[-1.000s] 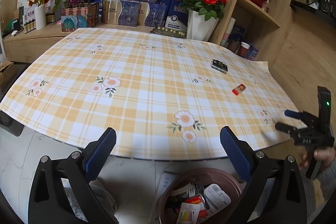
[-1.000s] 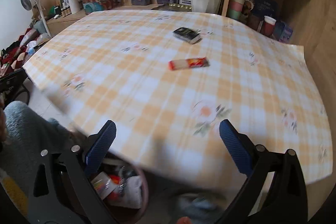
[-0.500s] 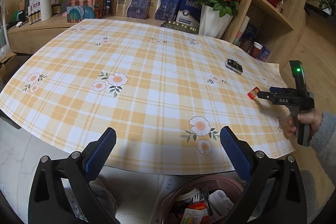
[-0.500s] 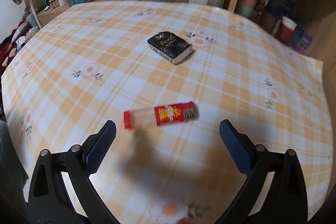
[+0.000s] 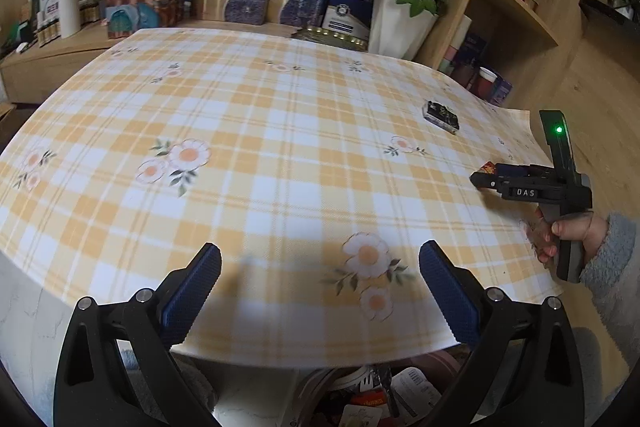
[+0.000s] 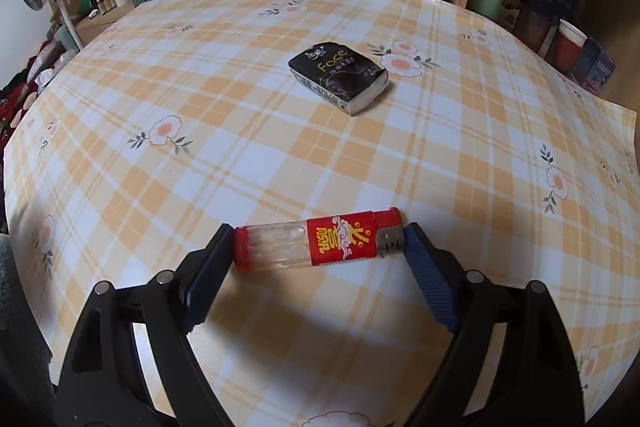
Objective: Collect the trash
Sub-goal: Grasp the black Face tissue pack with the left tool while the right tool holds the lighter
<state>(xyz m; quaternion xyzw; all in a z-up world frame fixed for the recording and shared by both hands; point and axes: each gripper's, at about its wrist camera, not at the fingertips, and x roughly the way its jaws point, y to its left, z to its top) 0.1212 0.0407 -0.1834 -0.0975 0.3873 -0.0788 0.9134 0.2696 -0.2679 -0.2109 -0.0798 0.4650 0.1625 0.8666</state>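
**Fingers closing around the lighter**

Fingers of the left gripper (image 5: 320, 291) stand spread wide over the near edge of the checked tablecloth (image 5: 256, 155), nothing between them. Left wrist view: the right gripper (image 5: 486, 179), in a hand (image 5: 568, 233), reaches onto the cloth's right side; the lighter (image 5: 489, 169) barely peeks past its tips. Trash bin (image 5: 360, 395) shows below the table edge.

Right wrist view: right gripper (image 6: 320, 247) jaws closing, lighter (image 6: 316, 245) lying crosswise between them, pads at both its ends; contact uncertain. Black tissue pack (image 6: 340, 77) lies farther off, well apart.
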